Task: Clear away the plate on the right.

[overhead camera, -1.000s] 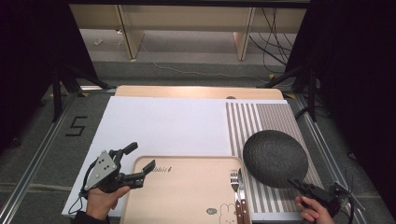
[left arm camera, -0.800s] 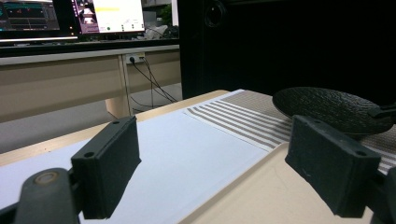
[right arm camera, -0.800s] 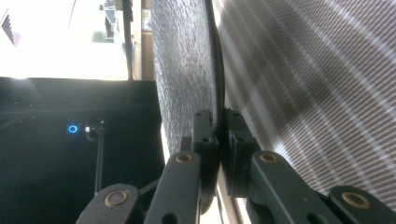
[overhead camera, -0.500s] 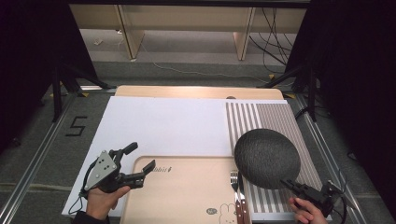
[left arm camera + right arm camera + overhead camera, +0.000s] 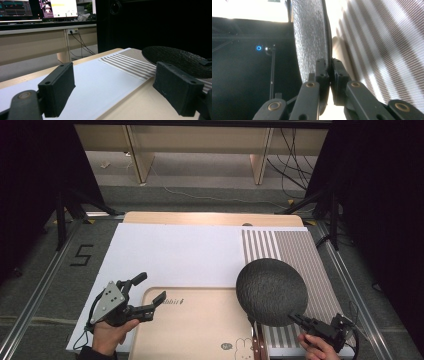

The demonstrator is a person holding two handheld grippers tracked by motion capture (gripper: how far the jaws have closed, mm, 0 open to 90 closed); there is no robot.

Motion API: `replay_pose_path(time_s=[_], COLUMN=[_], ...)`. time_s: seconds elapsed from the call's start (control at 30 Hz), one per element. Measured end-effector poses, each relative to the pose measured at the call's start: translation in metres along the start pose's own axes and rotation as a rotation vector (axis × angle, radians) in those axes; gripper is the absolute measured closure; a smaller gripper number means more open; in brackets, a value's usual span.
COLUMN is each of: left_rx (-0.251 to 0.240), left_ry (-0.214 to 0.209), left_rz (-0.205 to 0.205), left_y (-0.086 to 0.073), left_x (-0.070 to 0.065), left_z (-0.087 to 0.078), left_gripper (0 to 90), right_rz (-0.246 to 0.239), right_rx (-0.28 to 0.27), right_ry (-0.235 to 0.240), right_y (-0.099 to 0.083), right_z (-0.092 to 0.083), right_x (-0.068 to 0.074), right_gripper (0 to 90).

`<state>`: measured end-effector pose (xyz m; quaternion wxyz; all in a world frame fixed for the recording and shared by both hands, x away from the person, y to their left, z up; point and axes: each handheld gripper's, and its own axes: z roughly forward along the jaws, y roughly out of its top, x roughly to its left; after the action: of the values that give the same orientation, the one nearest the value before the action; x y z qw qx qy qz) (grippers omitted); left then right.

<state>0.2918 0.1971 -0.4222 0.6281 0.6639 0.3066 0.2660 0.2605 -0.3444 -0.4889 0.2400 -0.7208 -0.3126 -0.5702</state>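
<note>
Tongs at work: my right tongs (image 5: 296,318) clamp the dark plate's (image 5: 271,291) rim; my left tongs (image 5: 150,292) hang apart.

White sheet (image 5: 170,252) covers most of the tabletop (image 5: 200,218). Striped beige-and-white placemat (image 5: 305,255) lies at its right end, touching it. Light wooden tray (image 5: 195,330) with a rabbit print (image 5: 243,346) sits at the near edge, over the sheet. Cutlery handles (image 5: 257,347) lie on the tray's right side. Floor marking "5" (image 5: 81,255) left of the tabletop. Monitors (image 5: 37,10) lit beyond, cables (image 5: 295,150) on the floor.
</note>
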Motion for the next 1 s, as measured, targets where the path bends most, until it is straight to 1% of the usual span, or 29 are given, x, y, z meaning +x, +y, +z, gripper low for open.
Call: replay_pose_path(time_s=[0.03,0.07,0.17,0.2,0.23,0.27,0.3,0.33,0.37,0.4,0.43,0.5,0.57,0.6,0.63,0.67,0.7,0.73,0.77,0.8,0.83,0.87,0.9,0.93,0.97,1.0], left_rx=[-0.001,0.0,-0.004,-0.004,-0.004,-0.005,-0.005,-0.005,-0.006,-0.006,-0.005,-0.006,-0.006,-0.006,-0.005,-0.006,-0.006,-0.007,-0.007,-0.007,-0.008,-0.008,-0.008,-0.009,-0.008,-0.007], left_ry=[0.0,0.001,0.001,0.0,0.0,0.0,0.0,0.0,0.0,0.0,0.0,0.0,-0.001,0.0,0.0,-0.001,-0.001,-0.001,-0.001,-0.001,-0.001,-0.002,-0.001,-0.002,-0.001,-0.001], left_rz=[-0.001,-0.001,-0.001,-0.001,-0.001,-0.001,-0.001,0.0,0.0,0.0,0.0,-0.001,-0.001,-0.001,-0.002,0.0,0.0,0.001,0.001,0.001,0.001,0.001,0.0,0.0,0.0,0.001], left_y=[0.0,0.0,0.0,0.0,0.0,0.0,0.0,0.0,0.0,0.0,0.0,0.0,0.0,0.0,0.0,0.0,0.0,0.0,0.0,0.0,0.0,0.0,0.001,0.0,0.0,0.0], left_x=[0.0,0.0,0.0,0.0,0.0,0.0,0.0,0.0,0.0,0.0,0.0,0.0,0.0,0.0,0.0,0.0,0.0,0.001,0.001,0.001,0.001,0.001,0.001,0.001,0.001,0.001], left_z=[0.0,0.0,0.0,0.0,0.0,0.0,0.0,0.0,0.0,-0.001,-0.001,-0.001,-0.001,0.0,0.0,-0.001,-0.001,-0.001,-0.001,-0.001,-0.001,-0.001,-0.001,-0.001,-0.001,-0.001], left_gripper=[16.4,16.4,16.4,16.4,16.4,16.4,16.4,16.3,16.4,16.4,16.4,16.4,16.4,16.4,16.4,16.4,16.4,16.4,16.4,16.3,16.4,16.4,16.4,16.4,16.4,16.4], right_rz=[-0.011,0.009,0.003,-0.012,-0.012,-0.007,0.01,-0.028,-0.026,0.003,-0.005,0.003,-0.008,-0.01,-0.013,-0.026,-0.045,-0.036,-0.042,-0.045,-0.056,-0.043,-0.046,-0.054,-0.045,-0.05], right_rx=[0.009,0.022,0.042,0.05,0.071,0.071,0.078,0.088,0.095,0.106,0.112,0.128,0.149,0.173,0.186,0.2,0.215,0.215,0.231,0.235,0.257,0.251,0.27,0.271,0.266,0.294], right_ry=[0.002,-0.004,-0.001,-0.009,-0.022,-0.009,-0.008,-0.002,0.001,0.004,0.014,0.013,0.016,0.006,0.006,-0.002,-0.001,-0.004,-0.008,-0.007,-0.001,-0.006,-0.002,0.0,-0.002,0.0], right_y=[-0.001,-0.003,-0.008,-0.011,-0.012,-0.013,-0.014,-0.017,-0.018,-0.019,-0.021,-0.024,-0.028,-0.03,-0.032,-0.034,-0.036,-0.038,-0.04,-0.041,-0.043,-0.045,-0.046,-0.048,-0.051,-0.052], right_z=[0.001,0.002,0.007,0.009,0.01,0.012,0.014,0.016,0.017,0.019,0.02,0.023,0.026,0.027,0.029,0.031,0.032,0.035,0.036,0.037,0.038,0.04,0.041,0.042,0.044,0.045], right_x=[0.0,0.002,0.003,0.003,0.004,0.004,0.005,0.003,0.004,0.006,0.006,0.008,0.008,0.009,0.008,0.008,0.007,0.008,0.008,0.008,0.008,0.009,0.009,0.009,0.01,0.009], right_gripper=[85.9,85.9,85.8,85.8,85.7,85.7,85.7,85.7,85.8,85.8,85.8,85.8,85.8,85.7,85.7,85.7,85.6,85.5,85.6,85.6,85.5,85.6,85.6,85.6,85.6,85.6])
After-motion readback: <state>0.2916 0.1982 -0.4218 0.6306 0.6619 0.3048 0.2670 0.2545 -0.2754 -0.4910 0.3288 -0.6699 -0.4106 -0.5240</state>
